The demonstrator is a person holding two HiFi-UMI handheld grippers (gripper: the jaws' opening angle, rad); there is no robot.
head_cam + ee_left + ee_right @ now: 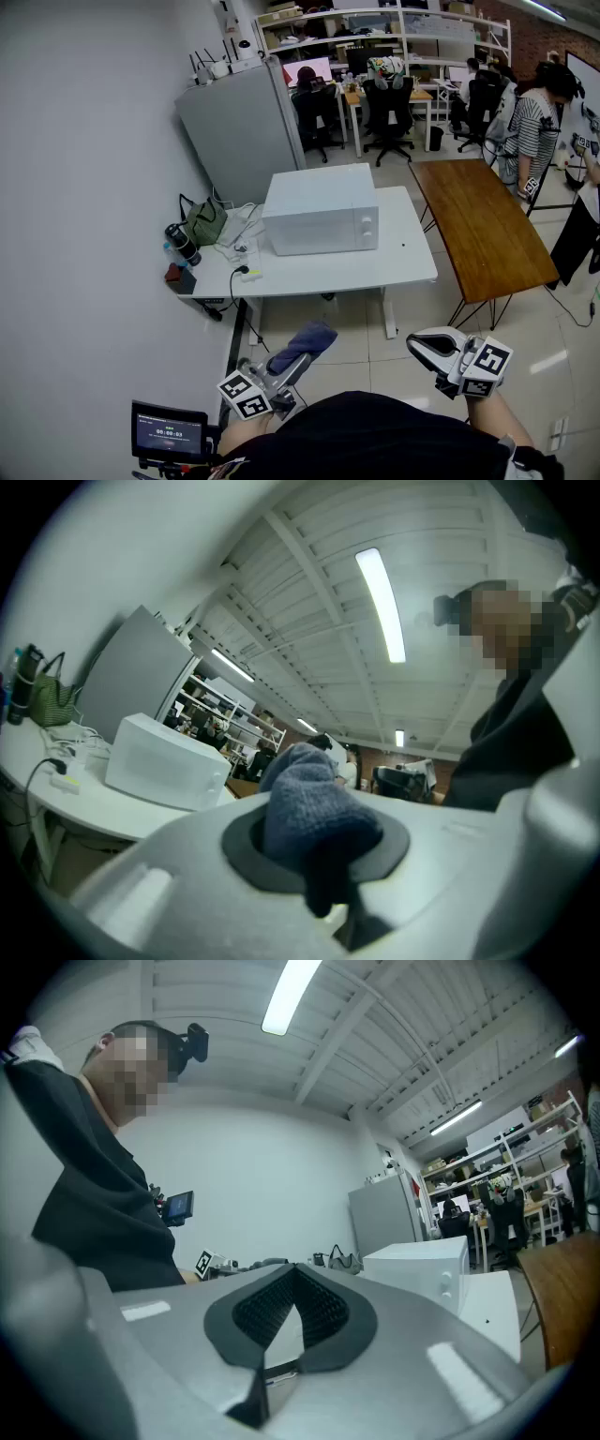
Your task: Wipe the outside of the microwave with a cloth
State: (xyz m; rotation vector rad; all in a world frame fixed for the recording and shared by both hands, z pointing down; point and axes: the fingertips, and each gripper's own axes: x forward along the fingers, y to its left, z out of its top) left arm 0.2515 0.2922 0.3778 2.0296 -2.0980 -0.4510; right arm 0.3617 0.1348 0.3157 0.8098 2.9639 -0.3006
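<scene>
Gripping the blue cloth (307, 340), the left hand-held gripper (287, 370) hangs near the right hand-held gripper (425, 345), itself clenched on nothing; the approach seems in hand, and next the cloth must reach the microwave (321, 217), well ahead of both on the counter (323, 274).

We count one microwave (322, 217), one cloth (305, 343), two grippers, namely the left gripper (286, 371) and the right gripper (418, 346), two tables, a white table (405, 255) and a wooden table (478, 225), one green bag (204, 223) and one grey cabinet (239, 127).
</scene>
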